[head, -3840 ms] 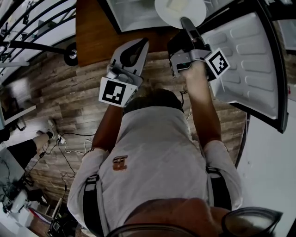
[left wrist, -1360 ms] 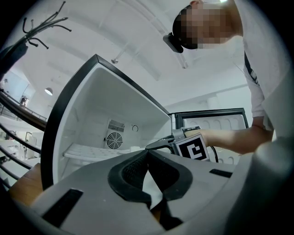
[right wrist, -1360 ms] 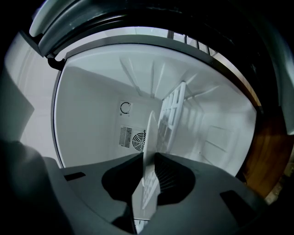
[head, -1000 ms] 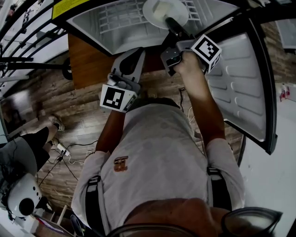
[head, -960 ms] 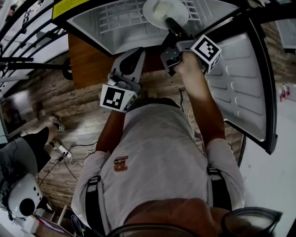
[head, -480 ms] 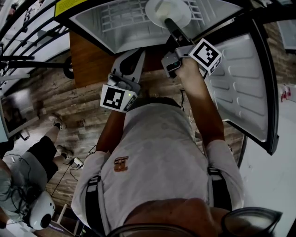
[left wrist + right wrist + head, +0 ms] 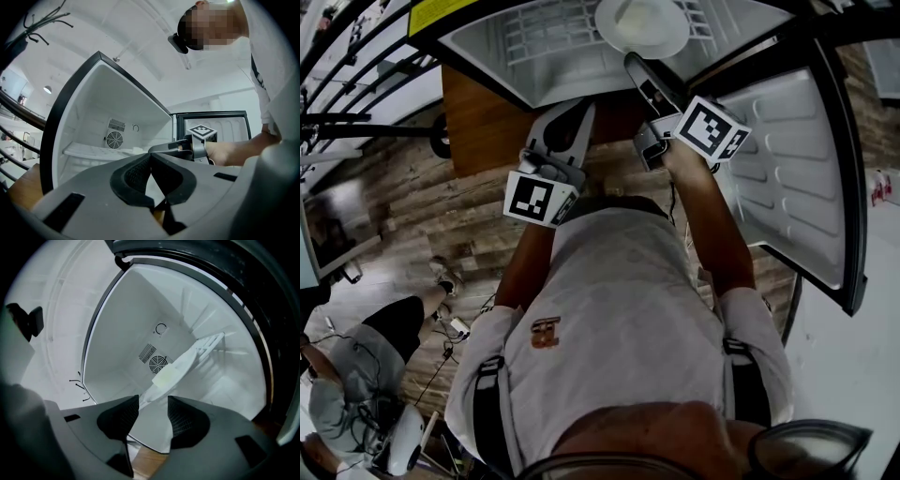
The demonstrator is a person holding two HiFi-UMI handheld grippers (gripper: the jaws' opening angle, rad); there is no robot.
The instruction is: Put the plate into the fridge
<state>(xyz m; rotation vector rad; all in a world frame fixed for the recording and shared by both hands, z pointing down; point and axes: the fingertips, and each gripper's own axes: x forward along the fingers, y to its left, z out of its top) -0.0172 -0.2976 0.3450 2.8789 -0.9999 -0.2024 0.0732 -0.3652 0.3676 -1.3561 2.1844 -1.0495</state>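
The white plate lies on the wire shelf inside the open fridge, with a pale yellow piece on it. My right gripper is just in front of the plate's near rim. Its jaws are opening and its pads do not press on anything. In the right gripper view the plate and the yellow piece show edge-on beyond the right gripper. My left gripper hangs lower left before the fridge, and in its own view the left gripper is shut on nothing.
The fridge door stands open at the right, close beside my right arm. A brown wooden top lies under the fridge's left side. Black railings cross the upper left. A person crouches on the wood floor at lower left.
My right gripper has opened, let go of the plate and drawn back a little toward me. The plate stays on the shelf. The left gripper has not moved. The bystander shifted at lower left.
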